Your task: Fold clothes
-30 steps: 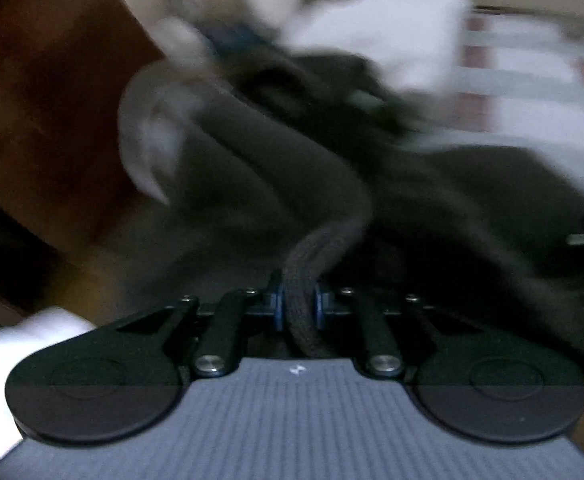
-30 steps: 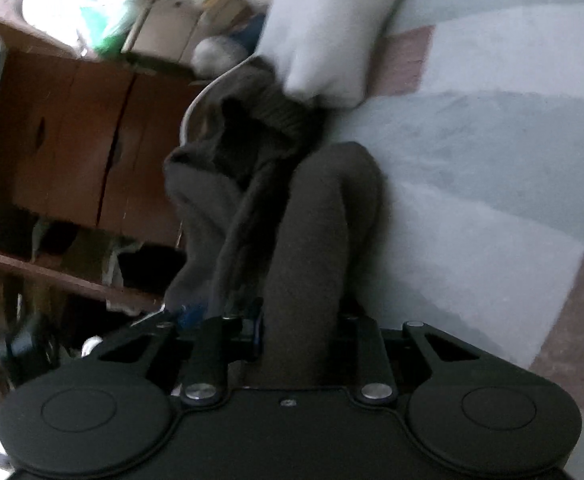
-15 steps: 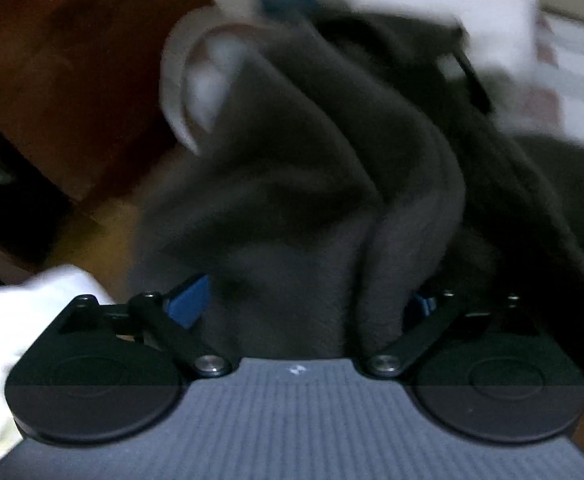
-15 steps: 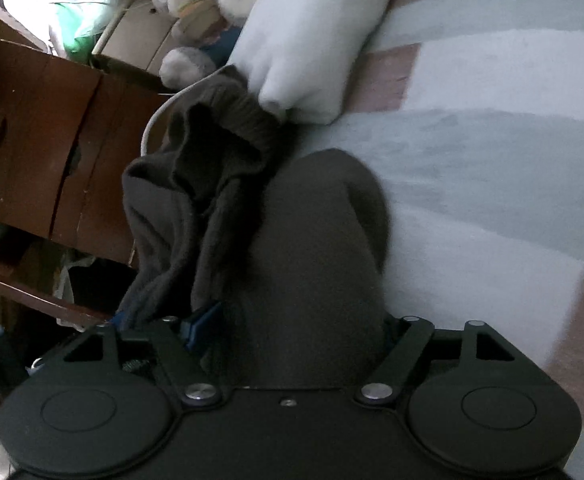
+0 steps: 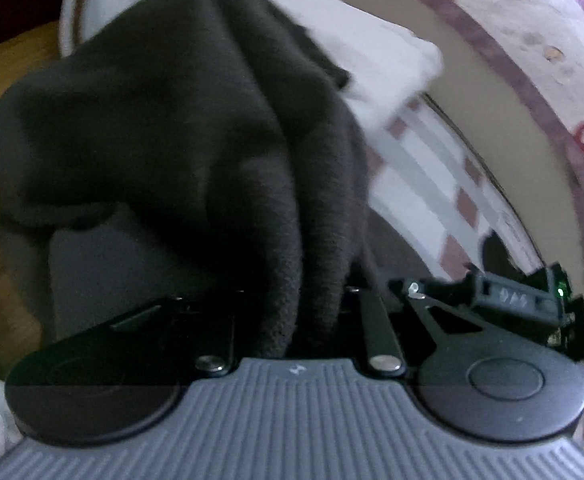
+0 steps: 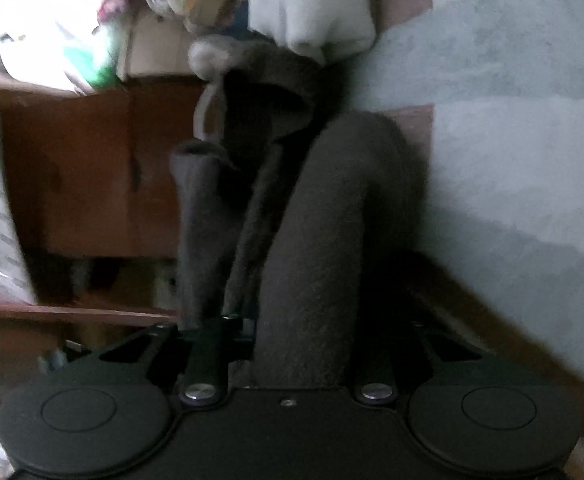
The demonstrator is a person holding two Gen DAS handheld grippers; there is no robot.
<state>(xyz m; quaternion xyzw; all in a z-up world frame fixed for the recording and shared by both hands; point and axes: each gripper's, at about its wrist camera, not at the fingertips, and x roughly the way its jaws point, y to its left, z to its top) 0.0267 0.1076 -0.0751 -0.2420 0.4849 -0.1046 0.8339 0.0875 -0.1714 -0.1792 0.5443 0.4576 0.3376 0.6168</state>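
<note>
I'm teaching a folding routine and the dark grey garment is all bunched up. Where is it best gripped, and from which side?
Judging by its pose, take the dark grey garment by its rolled, rope-like bunches, end-on along their length. Each bunch is narrow enough to fit between jaws. The left gripper and right gripper are closing on such bunches now. The broad slack folds offer no edge to pinch.

Dark garment (image 5: 196, 128) folds conceal left gripper (image 5: 304, 320) fingertips; right gripper (image 6: 304, 344) pads likewise buried. Shelf clutter (image 6: 104, 40) blurred, unidentifiable.
</note>
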